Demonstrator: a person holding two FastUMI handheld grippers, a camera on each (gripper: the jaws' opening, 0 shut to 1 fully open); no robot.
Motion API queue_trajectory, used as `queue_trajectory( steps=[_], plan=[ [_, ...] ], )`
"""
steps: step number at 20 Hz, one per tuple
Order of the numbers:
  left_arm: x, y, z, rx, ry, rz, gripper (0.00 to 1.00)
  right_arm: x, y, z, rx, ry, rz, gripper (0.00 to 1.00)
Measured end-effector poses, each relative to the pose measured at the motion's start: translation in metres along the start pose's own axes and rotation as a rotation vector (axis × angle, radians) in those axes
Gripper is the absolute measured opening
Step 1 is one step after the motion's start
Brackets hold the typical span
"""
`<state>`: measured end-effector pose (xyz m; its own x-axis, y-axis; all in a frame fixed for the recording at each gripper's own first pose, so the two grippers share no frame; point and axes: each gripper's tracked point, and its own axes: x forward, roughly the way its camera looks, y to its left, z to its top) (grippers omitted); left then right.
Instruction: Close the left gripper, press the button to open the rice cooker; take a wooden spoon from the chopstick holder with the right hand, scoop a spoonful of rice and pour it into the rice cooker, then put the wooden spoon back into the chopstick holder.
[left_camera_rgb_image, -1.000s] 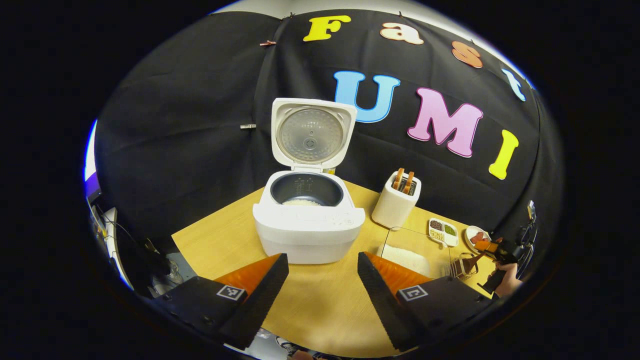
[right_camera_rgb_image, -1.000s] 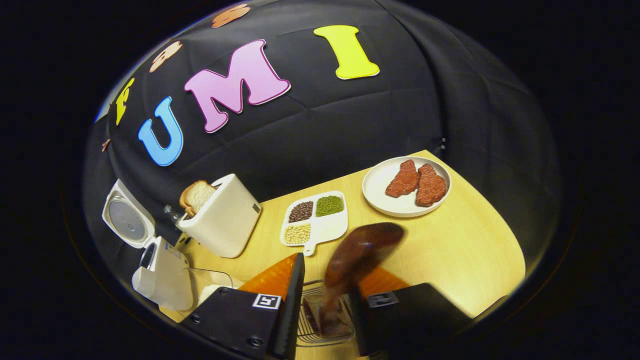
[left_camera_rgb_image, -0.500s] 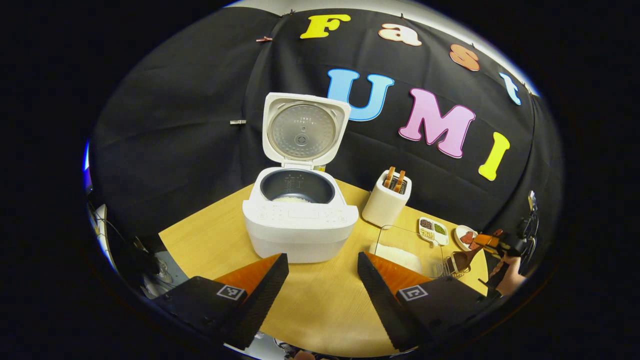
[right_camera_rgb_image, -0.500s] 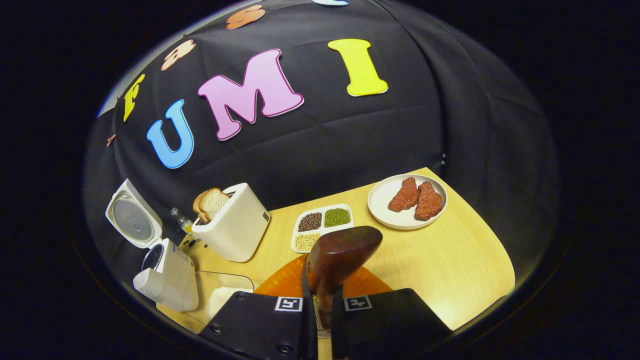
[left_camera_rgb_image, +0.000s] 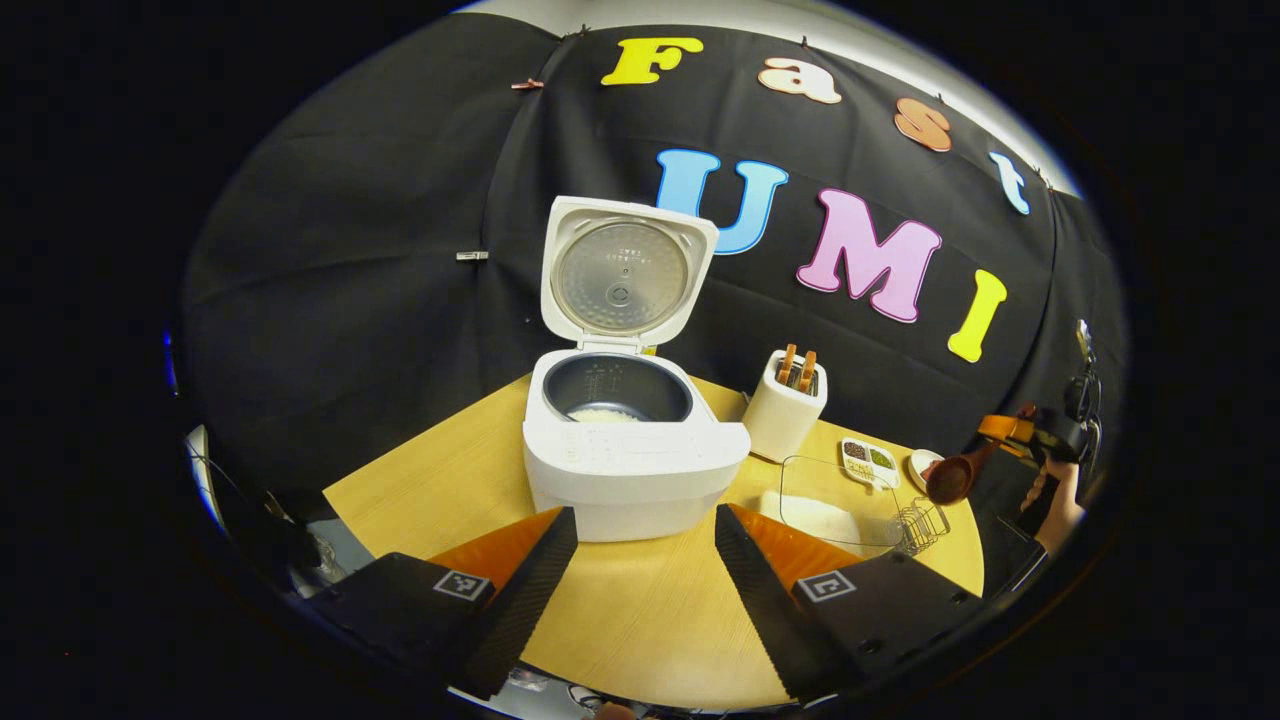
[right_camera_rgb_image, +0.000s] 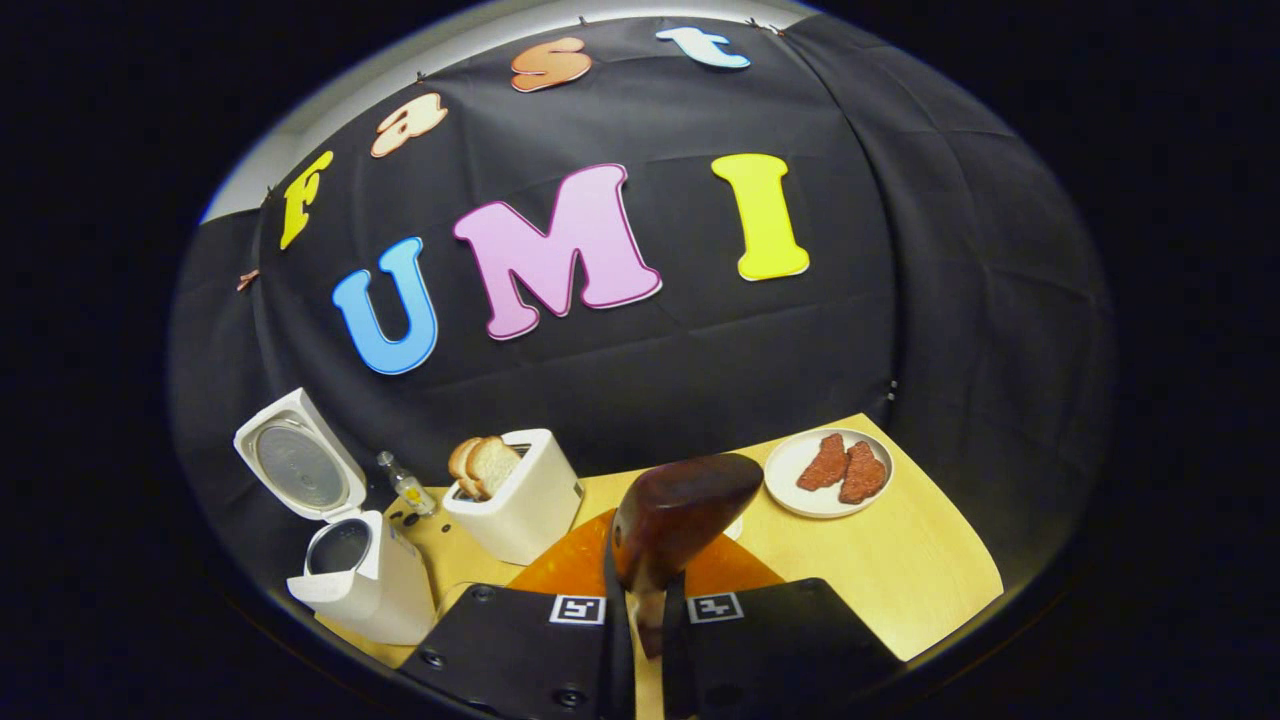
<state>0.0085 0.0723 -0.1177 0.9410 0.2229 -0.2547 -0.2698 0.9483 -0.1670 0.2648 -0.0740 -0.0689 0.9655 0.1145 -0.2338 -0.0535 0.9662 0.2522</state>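
Right gripper (right_camera_rgb_image: 640, 625) was seen clamped on the wooden spoon (right_camera_rgb_image: 680, 515), fingers nearly together around the handle, bowl sticking out forward and up past the fingertips. In the left gripper view the same spoon (left_camera_rgb_image: 950, 478) was held in the air above the wire chopstick holder (left_camera_rgb_image: 922, 522), clear of it, just beside the glass rice container (left_camera_rgb_image: 830, 500). Left gripper (left_camera_rgb_image: 640, 560) was held wide apart, empty, hovering over the table (left_camera_rgb_image: 640, 620) in front of the rice cooker (left_camera_rgb_image: 635, 460); the lid was up and some rice was already in the pot.

Step judged in hand: spoon lifted out, scoop not yet done. For a clean scoop, the bowl would best be tipped down into the rice, then levelled before the carry; grip kept firm so the handle isn't rotated.

Long axis ran along the right gripper's fingers. In the left gripper view the bowl pointed down-left toward the container, handle rising to the right gripper (left_camera_rgb_image: 1010, 432).
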Motion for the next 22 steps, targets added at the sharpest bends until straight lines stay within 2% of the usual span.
queue_trajectory(
  steps=[7, 13, 18, 22],
  plan=[
    [0.007, 0.027, -0.017, 0.017, 0.056, -0.036, 0.96, 0.008, 0.071, -0.033, -0.057, 0.014, 0.069, 0.15],
    [0.027, 0.045, -0.039, 0.033, 0.118, -0.05, 0.96, 0.034, 0.082, -0.103, -0.163, 0.063, 0.02, 0.15],
    [0.04, 0.056, -0.07, -0.021, 0.178, -0.061, 0.96, 0.054, 0.078, -0.139, -0.337, 0.041, -0.03, 0.15],
    [0.039, 0.067, -0.075, -0.042, 0.188, -0.048, 0.97, 0.058, 0.095, -0.164, -0.389, 0.038, -0.045, 0.16]
  ],
)
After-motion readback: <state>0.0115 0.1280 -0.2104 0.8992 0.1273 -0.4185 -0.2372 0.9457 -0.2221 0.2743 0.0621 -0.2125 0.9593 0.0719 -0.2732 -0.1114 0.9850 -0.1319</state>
